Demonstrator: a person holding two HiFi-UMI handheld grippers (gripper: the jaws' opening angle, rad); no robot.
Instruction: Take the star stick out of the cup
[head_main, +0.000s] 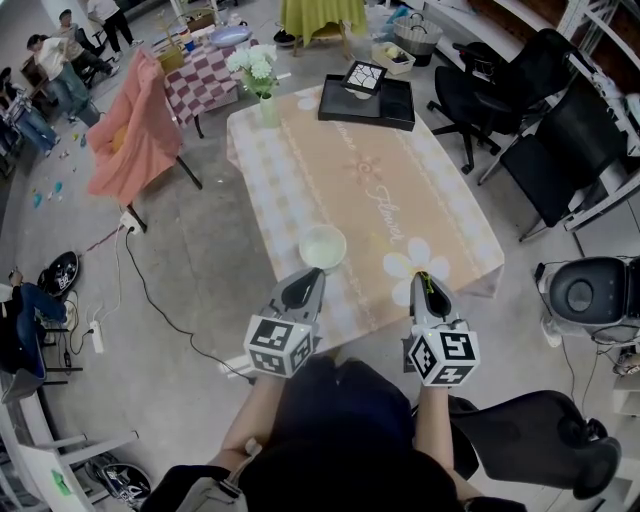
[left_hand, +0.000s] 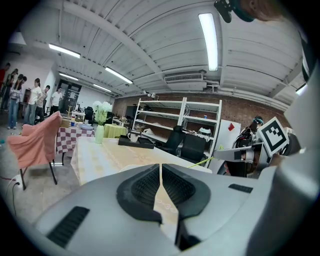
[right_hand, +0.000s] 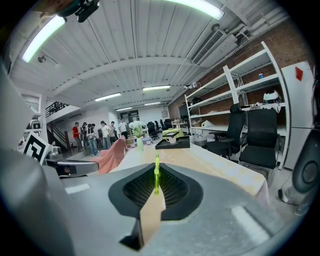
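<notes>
Pinching a thin lime-green star stick (right_hand: 156, 176) is the right gripper (head_main: 424, 276); its ribbed black pads are squeezed down to a sliver on it, and the see-through plastic stands upright between them with a little knob on top; can't really make out a star shape. So the stick is out of the cup (head_main: 322, 247), off to its right and clear of it. The cup is a round pale thing with a smooth rim, sitting near the near edge of the tablecloth (head_main: 420, 200), just beyond the tip of the left gripper (head_main: 311, 272). That one's jaws are pressed together to a hairline slit with nothing in them; same grey moulded shell and grid-textured black pads.

Cloth is soft peach down the middle with a pale checked border, white daisy prints and curly lettering; at the far end sit a flat black tray (head_main: 390, 108) and a vase (head_main: 269, 110) of white flowers. Floor (head_main: 200, 260) is bare grey concrete; a chair draped in pink cloth (head_main: 135, 140) on the left, black office chairs (head_main: 480, 90) on the right, people (head_main: 60, 55) far left; ribbed white ceiling (left_hand: 150, 45) with tube lights (left_hand: 209, 35), a brick wall (left_hand: 250, 107) and white metal shelving (left_hand: 170, 117) at the far side.
</notes>
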